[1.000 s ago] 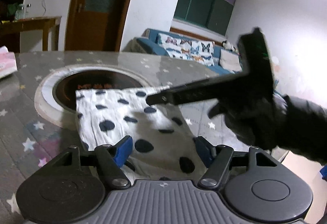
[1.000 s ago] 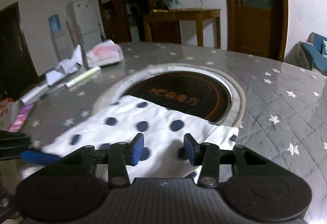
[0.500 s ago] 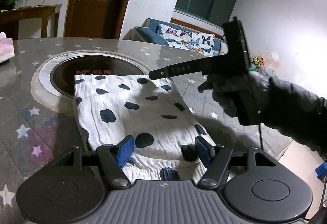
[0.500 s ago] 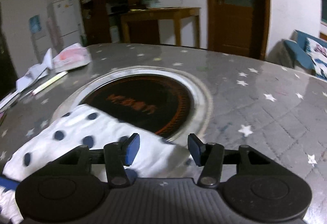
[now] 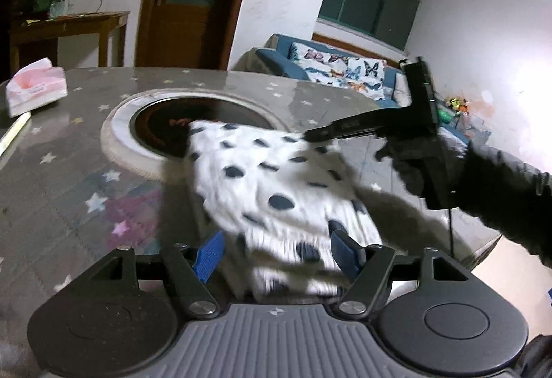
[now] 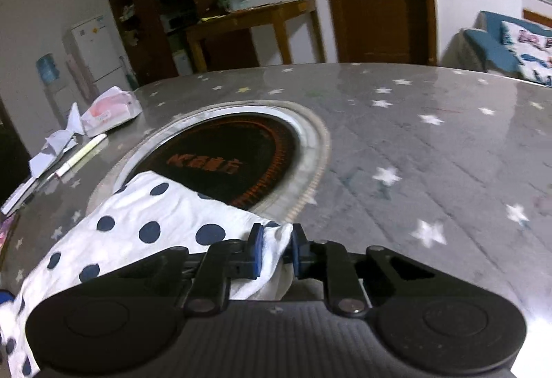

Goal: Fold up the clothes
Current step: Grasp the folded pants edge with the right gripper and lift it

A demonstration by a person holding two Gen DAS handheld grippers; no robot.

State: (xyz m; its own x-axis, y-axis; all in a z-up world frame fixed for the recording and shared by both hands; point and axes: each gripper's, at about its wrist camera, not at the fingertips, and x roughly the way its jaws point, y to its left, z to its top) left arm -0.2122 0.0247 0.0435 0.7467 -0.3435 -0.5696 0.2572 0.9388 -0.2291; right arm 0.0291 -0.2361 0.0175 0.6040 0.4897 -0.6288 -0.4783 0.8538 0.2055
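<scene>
A white cloth with dark blue dots (image 5: 276,191) lies folded on the grey star-patterned table (image 5: 69,178), partly over the round black cooktop (image 5: 162,126). My left gripper (image 5: 276,255) is open, its blue pads either side of the cloth's near edge. My right gripper (image 6: 275,252) is shut on a corner of the cloth (image 6: 151,222) and lifts it off the table. In the left wrist view the right gripper (image 5: 310,136) reaches in from the right at the cloth's far corner, held by a gloved hand (image 5: 424,167).
A pink tissue pack (image 5: 36,90) and a white pen (image 6: 81,155) lie on the table's left side, with crumpled paper (image 6: 55,143) beside them. The table's right edge (image 5: 483,240) drops to the floor. A sofa (image 5: 345,67) and a wooden side table (image 6: 255,22) stand beyond.
My right gripper has closed on the cloth's far corner and raised it. The cloth has bunched and shifted, blurred with motion. The left gripper stays open at the near edge.
</scene>
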